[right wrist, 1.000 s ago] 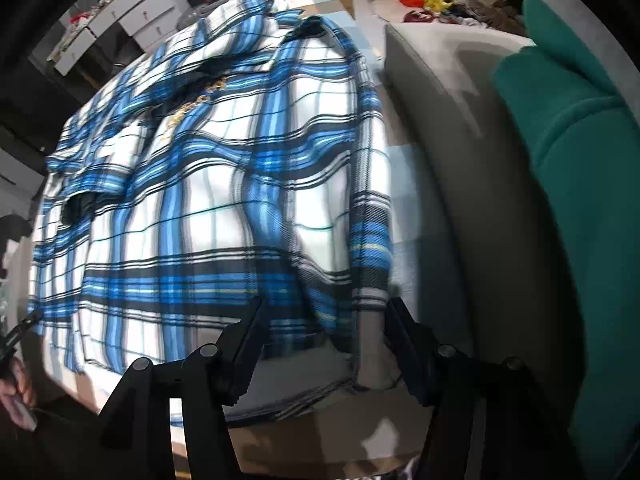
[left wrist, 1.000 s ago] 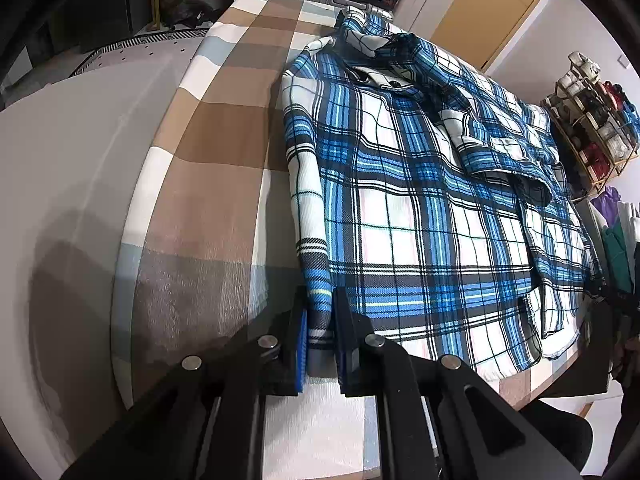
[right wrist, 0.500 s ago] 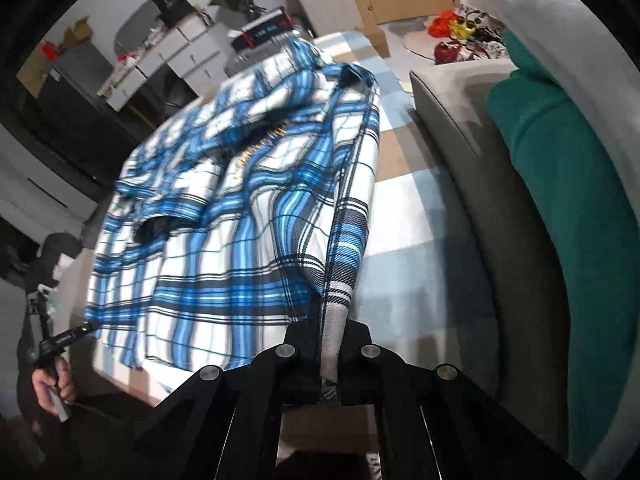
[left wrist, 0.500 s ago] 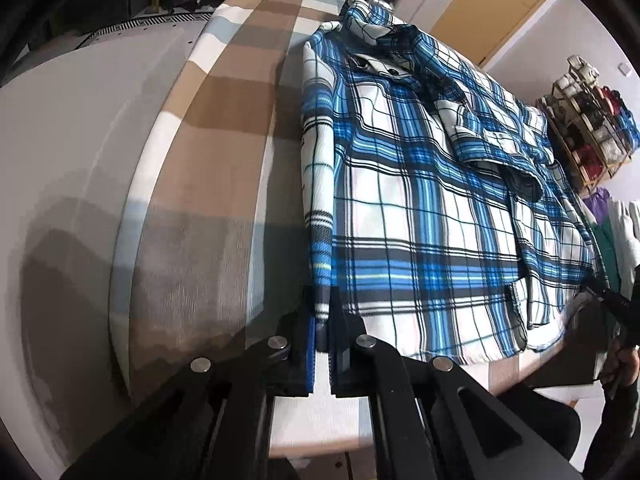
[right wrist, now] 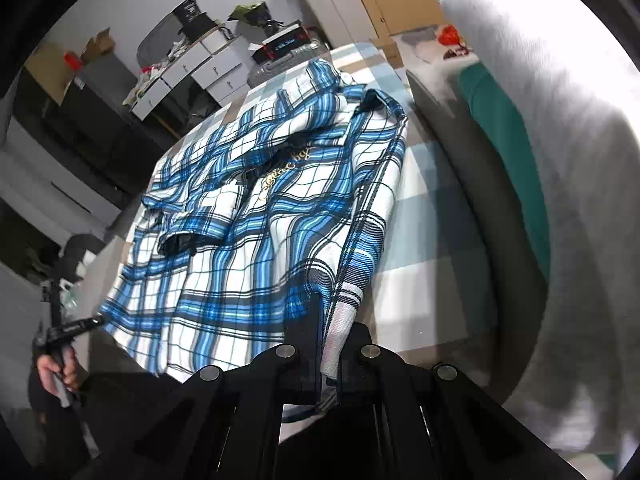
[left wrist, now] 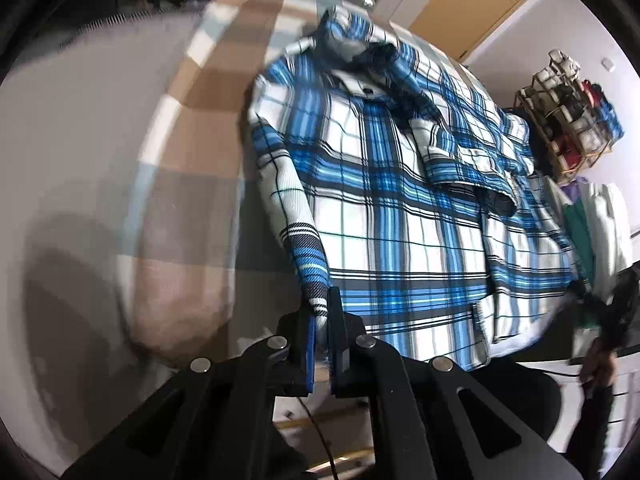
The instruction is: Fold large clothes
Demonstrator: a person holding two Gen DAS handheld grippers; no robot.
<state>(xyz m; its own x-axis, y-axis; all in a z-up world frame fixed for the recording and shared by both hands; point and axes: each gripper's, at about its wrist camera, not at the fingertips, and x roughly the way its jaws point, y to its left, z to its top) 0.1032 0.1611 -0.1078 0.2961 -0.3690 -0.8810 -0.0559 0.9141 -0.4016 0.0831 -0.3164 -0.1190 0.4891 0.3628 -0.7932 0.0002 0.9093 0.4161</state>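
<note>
A blue, white and black plaid shirt (left wrist: 384,200) lies spread on a table under a brown, white and pale blue checked cloth (left wrist: 200,128), collar at the far end. My left gripper (left wrist: 321,312) is shut on the shirt's near hem corner at its left edge, lifting it a little. In the right wrist view the same plaid shirt (right wrist: 248,232) shows, and my right gripper (right wrist: 332,320) is shut on the other hem corner, which rises off the checked cloth (right wrist: 424,248).
A grey sofa edge (right wrist: 480,208) with a green garment (right wrist: 508,152) runs along the table's right side. White drawers (right wrist: 192,76) and a suitcase stand beyond the far end. A wooden shelf (left wrist: 568,120) stands at the right. A hand (right wrist: 56,368) holds the other gripper's grip.
The right gripper closed from wide open onto the shirt's hem corner and pulled it up and back. The left gripper stayed shut on its corner; the shirt's near edge now hangs lifted.
</note>
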